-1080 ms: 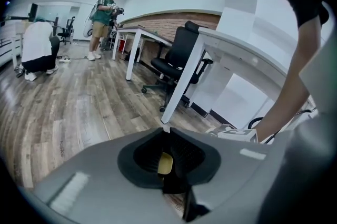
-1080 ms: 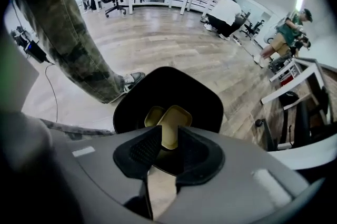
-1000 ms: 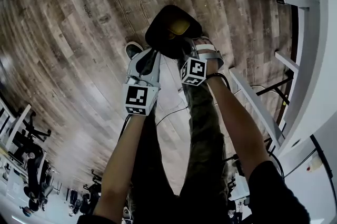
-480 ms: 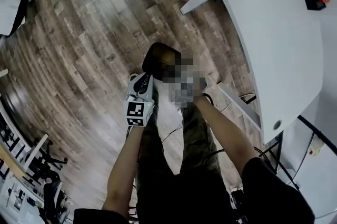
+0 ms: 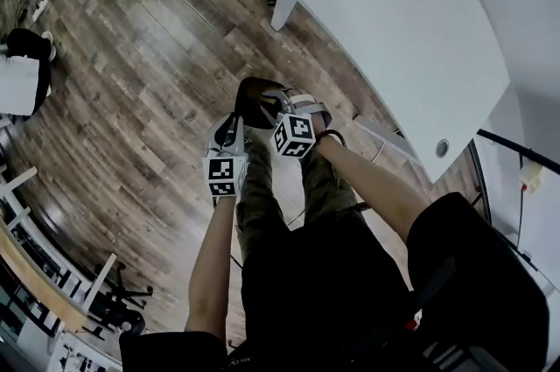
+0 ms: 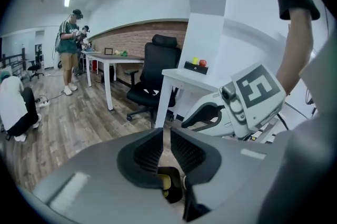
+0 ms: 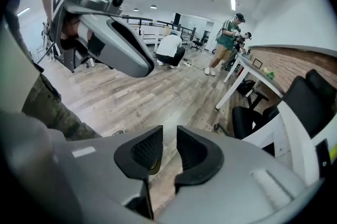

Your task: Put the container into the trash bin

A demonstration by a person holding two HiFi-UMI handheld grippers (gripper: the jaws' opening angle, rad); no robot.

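Standing a little apart, the jaws of the left hand-held gripper (image 6: 165, 134) pinch nothing, and the right hand-held gripper (image 7: 169, 130) likewise shows a narrow, empty gap. Both hang side by side above the person's legs (image 5: 289, 195). Just beyond their tips, the black trash bin (image 5: 250, 99) stands on the wooden floor (image 5: 131, 99), with the yellowish container (image 6: 164, 182) lying inside it. A white bench (image 5: 394, 29) stands near the bin, to its right in the head view.
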